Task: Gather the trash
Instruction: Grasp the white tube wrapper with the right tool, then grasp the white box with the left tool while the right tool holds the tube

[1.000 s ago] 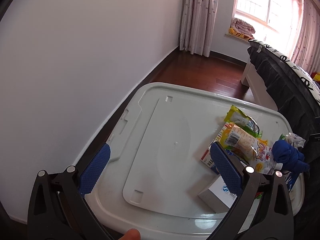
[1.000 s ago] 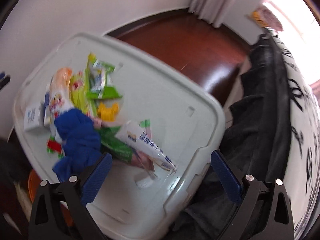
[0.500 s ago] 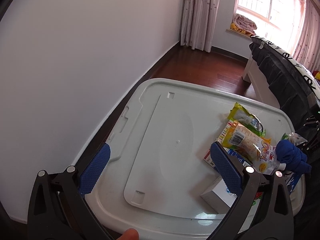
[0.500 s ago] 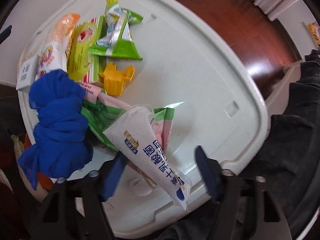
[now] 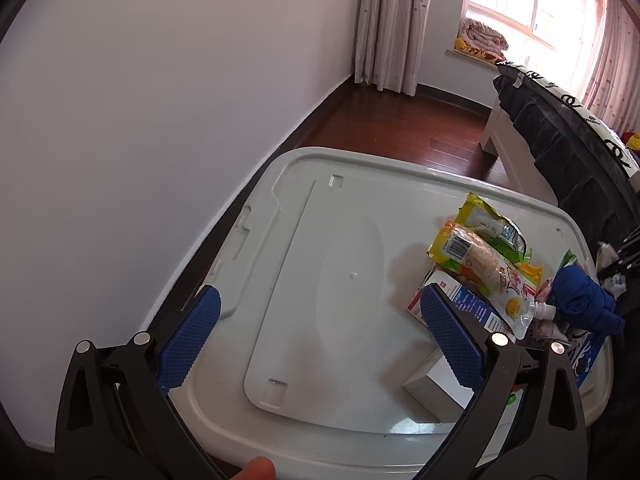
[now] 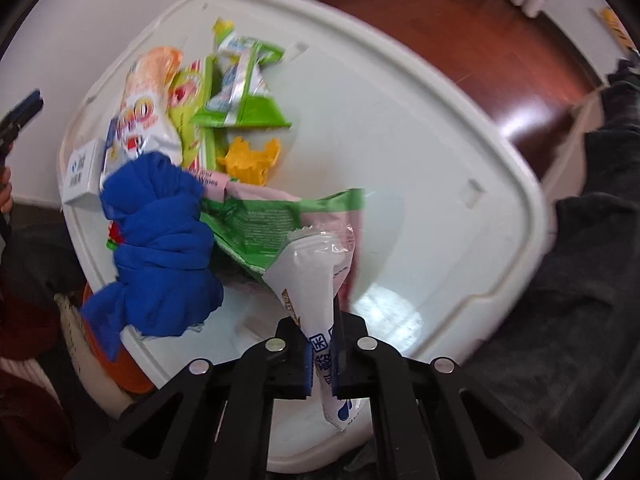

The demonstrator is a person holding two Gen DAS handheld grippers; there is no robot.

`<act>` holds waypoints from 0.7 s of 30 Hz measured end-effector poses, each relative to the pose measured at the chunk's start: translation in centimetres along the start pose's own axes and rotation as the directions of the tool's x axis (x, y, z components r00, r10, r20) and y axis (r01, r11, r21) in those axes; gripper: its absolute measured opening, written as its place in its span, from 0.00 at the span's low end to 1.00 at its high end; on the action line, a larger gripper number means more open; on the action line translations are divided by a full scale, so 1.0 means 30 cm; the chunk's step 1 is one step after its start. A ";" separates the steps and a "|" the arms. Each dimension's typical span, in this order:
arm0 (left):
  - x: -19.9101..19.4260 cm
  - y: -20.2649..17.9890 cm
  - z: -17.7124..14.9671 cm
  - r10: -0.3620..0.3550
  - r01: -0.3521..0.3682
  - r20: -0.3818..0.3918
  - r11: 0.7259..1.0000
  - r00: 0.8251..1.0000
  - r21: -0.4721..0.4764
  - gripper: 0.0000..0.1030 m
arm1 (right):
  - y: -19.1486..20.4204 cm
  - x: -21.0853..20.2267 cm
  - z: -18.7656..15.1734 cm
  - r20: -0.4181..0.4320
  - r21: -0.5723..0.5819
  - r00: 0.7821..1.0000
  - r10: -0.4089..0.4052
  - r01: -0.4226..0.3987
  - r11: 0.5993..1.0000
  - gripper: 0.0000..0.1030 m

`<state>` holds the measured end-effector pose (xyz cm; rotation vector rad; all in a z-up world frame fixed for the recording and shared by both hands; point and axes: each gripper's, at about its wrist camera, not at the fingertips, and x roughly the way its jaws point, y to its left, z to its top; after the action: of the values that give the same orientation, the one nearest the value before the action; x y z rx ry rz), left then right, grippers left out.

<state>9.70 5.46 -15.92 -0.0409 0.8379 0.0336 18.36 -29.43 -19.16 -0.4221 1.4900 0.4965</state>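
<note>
The right tongs (image 6: 322,364) point down over the near edge of a white bin lid (image 6: 400,128) that serves as the surface. Their jaws have just been closing and now pinch a white wrapper (image 6: 316,276) with blue print; the wrapper runs up from between the blue pads, and its lower end hangs out below them. Just beyond the wrapper lies a green packet (image 6: 256,220) over something pink. To the left sits a knotted blue cloth (image 6: 160,240), part of it hanging off the lid's near-left edge. Farther off lies more trash: a yellow plastic piece (image 6: 250,158), a green-and-white packet (image 6: 244,96), a yellow-green packet (image 6: 188,108), a white-and-orange pouch (image 6: 140,116) and, at the far left, a small white box (image 6: 82,168). A dark blanket (image 6: 580,280) lies to the right of the lid.

The left tongs (image 5: 320,340) are spread wide with nothing between the pads, held above the near-left part of the lid (image 5: 340,280), which is bare there. In this view the trash heap sits to the right: the pouch (image 5: 484,268), the cloth (image 5: 580,300) and the box (image 5: 432,384) near the right pad. A fingertip (image 5: 256,468) shows at the bottom edge. Beyond are a wood floor (image 5: 400,120), a curtain (image 5: 392,20), a window (image 5: 532,12) and a bed (image 5: 560,140) at the right.
</note>
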 end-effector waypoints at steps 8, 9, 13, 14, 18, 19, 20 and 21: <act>-0.002 0.021 0.000 -0.081 0.081 0.006 0.995 0.997 -0.049 0.95 | 0.037 -0.248 -0.107 0.163 0.078 0.986 -0.039 0.027 0.997 0.04; -0.009 0.019 -0.001 -0.098 0.098 0.016 0.994 0.995 -0.047 0.95 | 0.072 -0.290 -0.127 0.199 0.073 0.979 -0.038 0.023 0.997 0.04; -0.038 -0.008 -0.013 -0.221 0.221 0.019 0.975 0.975 -0.015 0.95 | 0.217 -0.425 -0.211 0.347 0.044 0.938 -0.001 -0.016 0.999 0.04; -0.042 -0.020 -0.016 -0.265 0.265 0.001 0.964 0.964 -0.009 0.95 | 0.255 -0.447 -0.232 0.379 0.040 0.925 0.010 -0.027 0.999 0.04; -0.045 -0.122 -0.030 -0.401 0.417 -0.131 0.897 0.907 0.146 0.95 | 0.361 -0.487 -0.321 0.444 0.010 0.895 0.049 -0.060 0.998 0.04; -0.039 -0.157 -0.037 -0.397 0.427 -0.171 0.879 0.902 0.212 0.95 | 0.380 -0.488 -0.344 0.449 0.005 0.892 0.050 -0.058 0.998 0.04; -0.028 -0.196 -0.047 -0.387 0.438 -0.220 0.854 0.896 0.281 0.95 | 0.390 -0.482 -0.359 0.453 0.004 0.890 0.055 -0.063 0.998 0.04; -0.009 -0.239 -0.060 -0.369 0.448 -0.271 0.823 0.889 0.348 0.95 | 0.397 -0.477 -0.373 0.456 0.002 0.888 0.065 -0.073 0.997 0.04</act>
<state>8.52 -1.79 -16.76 0.1677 1.0017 -0.5635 2.21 -26.50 -4.93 -0.2154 1.0538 0.5919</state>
